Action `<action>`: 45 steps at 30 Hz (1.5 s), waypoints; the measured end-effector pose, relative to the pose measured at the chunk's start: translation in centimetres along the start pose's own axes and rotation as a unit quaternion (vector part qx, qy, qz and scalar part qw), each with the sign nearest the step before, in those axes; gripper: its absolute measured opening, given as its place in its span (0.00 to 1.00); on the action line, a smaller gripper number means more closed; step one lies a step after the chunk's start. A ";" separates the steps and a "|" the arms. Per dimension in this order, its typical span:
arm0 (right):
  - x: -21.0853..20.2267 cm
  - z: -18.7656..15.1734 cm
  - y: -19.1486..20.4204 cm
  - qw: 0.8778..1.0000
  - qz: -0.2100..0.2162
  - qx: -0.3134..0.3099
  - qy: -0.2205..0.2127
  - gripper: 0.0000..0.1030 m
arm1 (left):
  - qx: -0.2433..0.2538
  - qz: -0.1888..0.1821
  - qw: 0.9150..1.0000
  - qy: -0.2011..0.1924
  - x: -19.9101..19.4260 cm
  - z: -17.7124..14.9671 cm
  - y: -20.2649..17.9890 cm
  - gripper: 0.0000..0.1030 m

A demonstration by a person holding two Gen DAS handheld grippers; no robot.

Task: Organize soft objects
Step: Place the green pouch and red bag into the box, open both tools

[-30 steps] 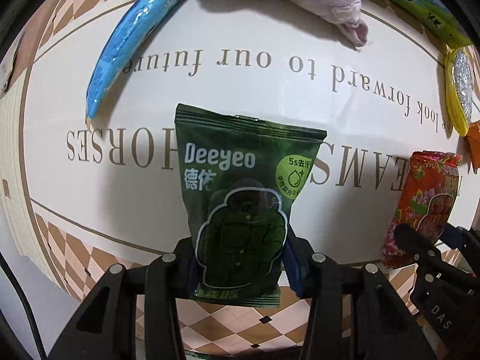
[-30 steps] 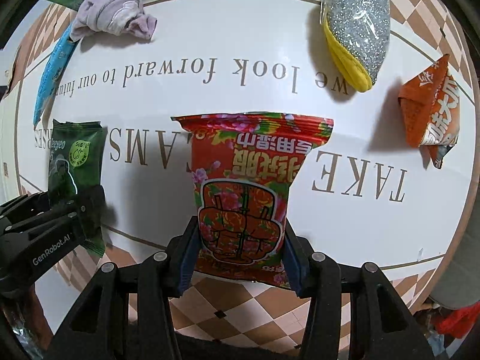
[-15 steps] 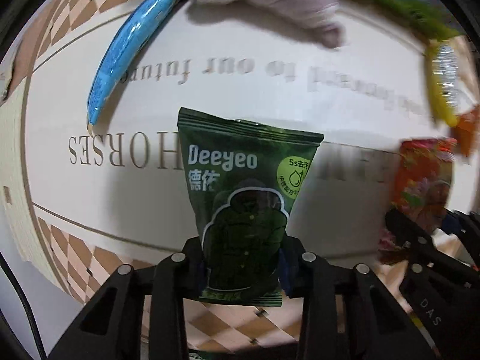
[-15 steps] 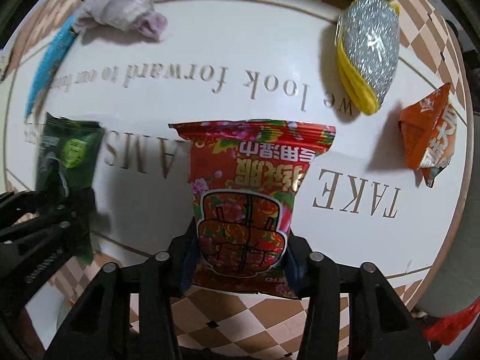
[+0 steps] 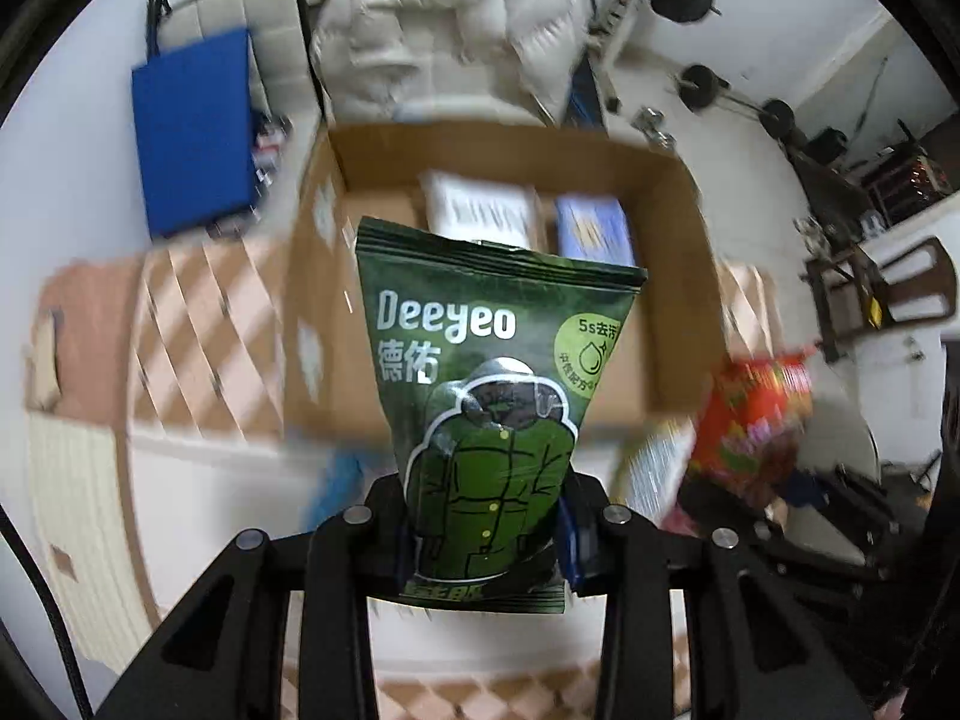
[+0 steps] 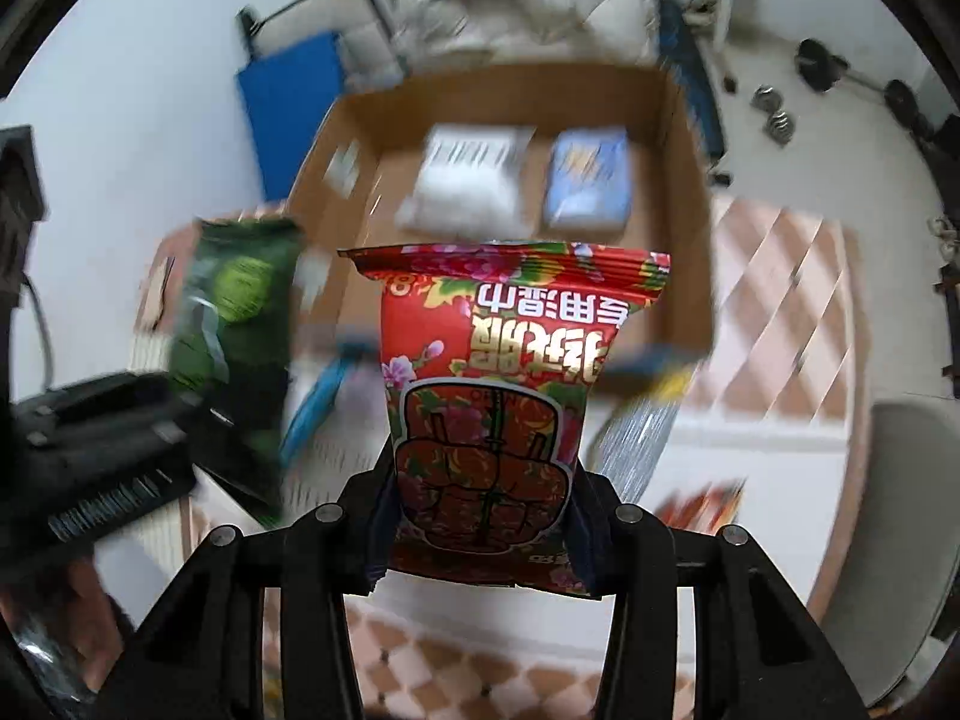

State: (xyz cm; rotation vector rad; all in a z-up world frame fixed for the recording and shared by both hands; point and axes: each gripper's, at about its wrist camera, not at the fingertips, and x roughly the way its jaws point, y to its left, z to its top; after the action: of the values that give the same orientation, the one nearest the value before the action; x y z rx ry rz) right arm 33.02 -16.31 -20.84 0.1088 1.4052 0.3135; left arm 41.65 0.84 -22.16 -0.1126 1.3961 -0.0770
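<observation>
Both packets lifted — green packet, red packet

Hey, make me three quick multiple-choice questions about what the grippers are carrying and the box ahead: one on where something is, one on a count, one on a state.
1. Where are the white pack and pale blue pack?
A. On the chair
B. Inside the cardboard box
C. In a gripper

2. How many packs lie in the box?
A. Two
B. Four
C. None

3. What is the left hand-held gripper doing?
A. Open, empty
B. Shut on the red pack
C. Shut on the green Deeyeo pack

Answers: 1 B, both lie on the box floor. 2 A, only these two show inside. 3 C, the green pack is pinched between its fingers, while the right hand-held gripper grips the red one.
</observation>
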 end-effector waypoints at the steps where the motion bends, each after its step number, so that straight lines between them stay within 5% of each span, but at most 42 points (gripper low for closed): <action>1: 0.2 1.7 -0.2 1.000 -0.001 0.005 0.001 0.47 | -0.002 0.001 1.000 0.005 0.7 1.2 0.3 0.32; 7: 4.4 8.7 -1.5 0.999 -0.041 0.015 0.020 0.47 | -0.020 0.033 0.997 0.064 7.3 9.0 3.1 0.32; 12: 10.0 10.4 -4.6 0.997 -0.045 0.031 0.055 0.47 | -0.026 0.072 0.992 0.096 12.0 12.1 4.8 0.32; 16: 13.7 10.5 -5.9 0.994 -0.044 0.048 0.090 0.47 | -0.028 0.097 0.988 0.114 14.6 12.8 5.7 0.32; 23: 18.1 10.5 -7.5 0.990 -0.053 0.056 0.118 0.47 | -0.049 0.087 0.985 0.143 16.8 12.6 6.4 0.34; 25: 19.0 10.5 -7.7 0.988 -0.056 0.056 0.131 0.49 | -0.060 0.071 0.984 0.154 17.2 12.8 6.7 0.50; 26: 19.4 10.5 -7.8 0.987 -0.059 0.055 0.140 0.57 | -0.062 0.062 0.984 0.153 17.0 12.8 6.7 0.55; 28: 19.6 10.7 -7.5 0.987 -0.050 0.052 0.146 0.75 | -0.055 0.056 0.987 0.140 16.5 12.8 6.4 0.82; 31: 19.3 11.1 -6.4 0.989 -0.052 0.039 0.136 1.00 | -0.037 0.061 0.991 0.115 14.7 12.7 5.6 0.89; 45: 11.9 11.1 -5.2 0.994 -0.098 0.016 0.049 1.00 | -0.027 0.038 0.998 0.032 7.2 5.8 3.8 0.98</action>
State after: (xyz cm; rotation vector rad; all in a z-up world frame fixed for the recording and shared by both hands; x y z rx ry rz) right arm 46.23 -16.69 -31.66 -0.0186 1.5067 0.1342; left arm 48.58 3.90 -28.71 -0.1036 1.4645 0.0200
